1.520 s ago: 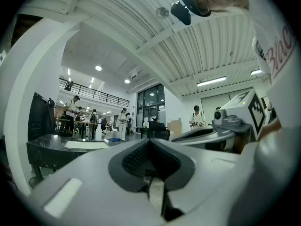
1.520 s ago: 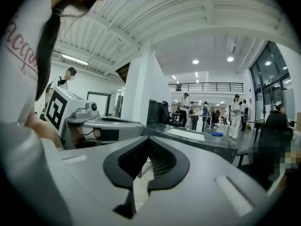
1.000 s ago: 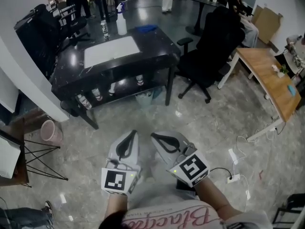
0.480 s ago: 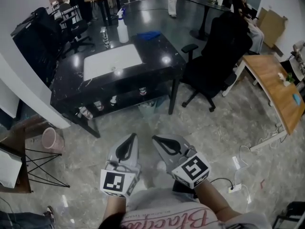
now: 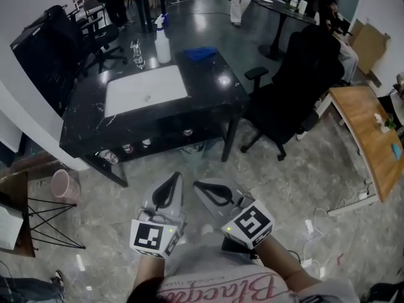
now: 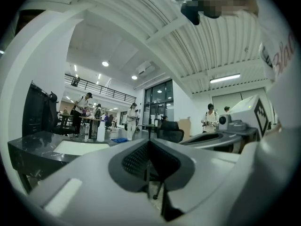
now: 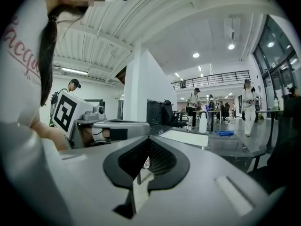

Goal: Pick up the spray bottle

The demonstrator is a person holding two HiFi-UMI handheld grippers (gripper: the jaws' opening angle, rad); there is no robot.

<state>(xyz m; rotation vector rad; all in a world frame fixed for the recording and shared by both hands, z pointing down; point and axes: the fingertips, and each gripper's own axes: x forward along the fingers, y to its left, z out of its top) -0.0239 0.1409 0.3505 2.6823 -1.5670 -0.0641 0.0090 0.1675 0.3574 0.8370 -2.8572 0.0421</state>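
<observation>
We hold both grippers low at 6 o'clock in the head view, well apart from the spray bottle (image 5: 163,43). It stands upright on the far edge of the black table (image 5: 214,81), toward 12 o'clock from us. The left gripper (image 5: 175,176) is clenched on nothing, its dark ribbed pads pressed together. The right gripper (image 5: 198,183) is likewise closed and empty.

Only the head view shows the table's glossy, marble-veined top. On it a flat white rectangular mat (image 5: 144,90) lies at the bottle's 6 o'clock and a crumpled blue cloth (image 5: 201,53) at its 3 o'clock. That view alone also shows the padded black office chair (image 5: 297,87) at the table's 3 o'clock, the wooden desk (image 5: 366,125) and a pink bin (image 5: 63,185) on the stone floor.

The left gripper view gives the bottle (image 6: 100,131) as a slim white cylinder at 9 o'clock of the closed jaws' tips (image 6: 149,142). It also shows a ribbed white ceiling and a railed gallery. The right gripper view puts the bottle (image 7: 203,122) at 2 o'clock of its own closed tips (image 7: 149,140).
</observation>
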